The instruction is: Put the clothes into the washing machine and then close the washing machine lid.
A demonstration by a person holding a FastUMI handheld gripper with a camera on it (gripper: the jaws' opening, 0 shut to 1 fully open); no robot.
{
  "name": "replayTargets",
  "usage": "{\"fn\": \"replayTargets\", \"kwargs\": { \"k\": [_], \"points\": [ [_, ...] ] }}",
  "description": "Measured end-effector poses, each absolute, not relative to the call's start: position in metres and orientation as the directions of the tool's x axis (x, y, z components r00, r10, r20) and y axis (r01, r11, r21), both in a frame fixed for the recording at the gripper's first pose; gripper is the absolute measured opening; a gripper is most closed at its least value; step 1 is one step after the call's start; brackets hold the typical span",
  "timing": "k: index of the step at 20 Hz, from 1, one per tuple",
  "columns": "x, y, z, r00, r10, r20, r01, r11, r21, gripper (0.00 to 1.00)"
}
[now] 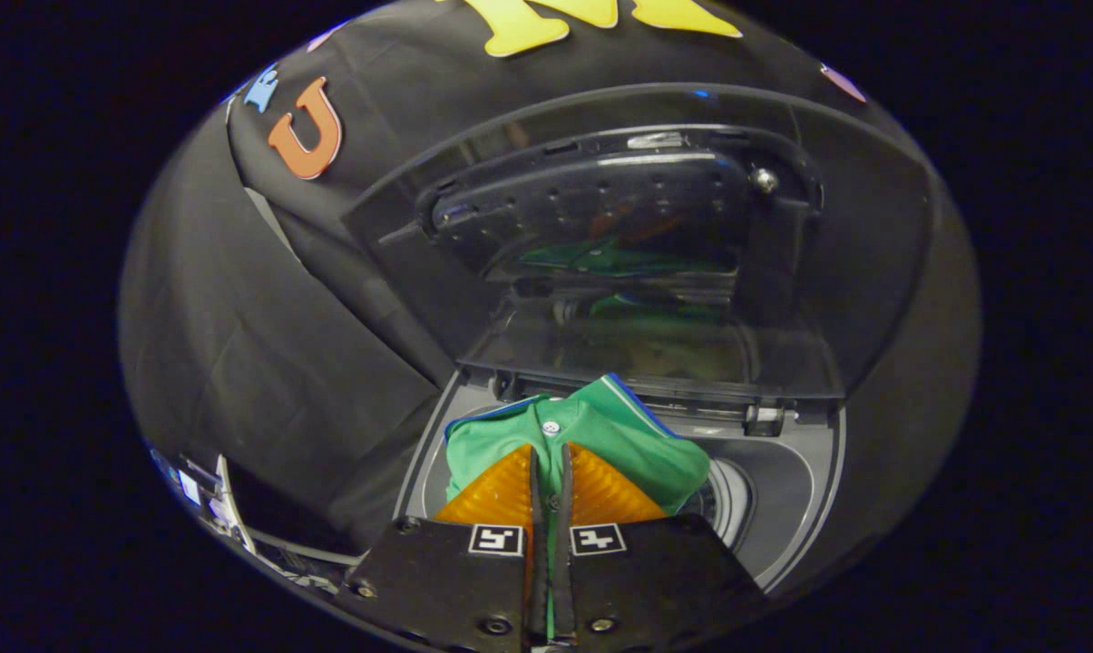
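With gripper (551,462) pinched on green shirt (591,435), we hang it over drum opening (736,494); lid (619,236) upright beyond.

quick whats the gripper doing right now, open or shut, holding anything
Gripper: shut on the green collared shirt, held over the open top-loading washing machine.

Washing machine (800,508) carries green shirt (600,435) over drum opening; lid (637,227) upright behind.

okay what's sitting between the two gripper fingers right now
In the gripper view, a thin fold of the green shirt runs between the fingers of the gripper, which are nearly closed on it above the washing machine opening.
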State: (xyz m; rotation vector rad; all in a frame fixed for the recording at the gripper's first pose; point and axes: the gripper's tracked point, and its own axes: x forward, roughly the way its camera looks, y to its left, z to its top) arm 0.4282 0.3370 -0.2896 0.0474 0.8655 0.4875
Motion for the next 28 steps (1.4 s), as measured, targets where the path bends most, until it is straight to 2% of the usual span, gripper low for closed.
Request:
{"fn": "replayTargets", "kwargs": {
  "k": [18, 19, 23, 28],
  "points": [
    [0.431, 0.322, -0.346, 0.507, 0.319, -0.801, -0.312, 0.934, 0.175, 0.06],
    [0.432, 0.318, -0.348, 0.492, 0.288, -0.821, -0.293, 0.943, 0.155, 0.11],
    [0.433, 0.310, -0.350, 0.505, 0.246, -0.828, -0.287, 0.952, 0.108, 0.99],
    [0.428, 0.315, -0.335, 0.535, 0.258, -0.805, -0.336, 0.939, 0.078, 0.96]
  ]
}}
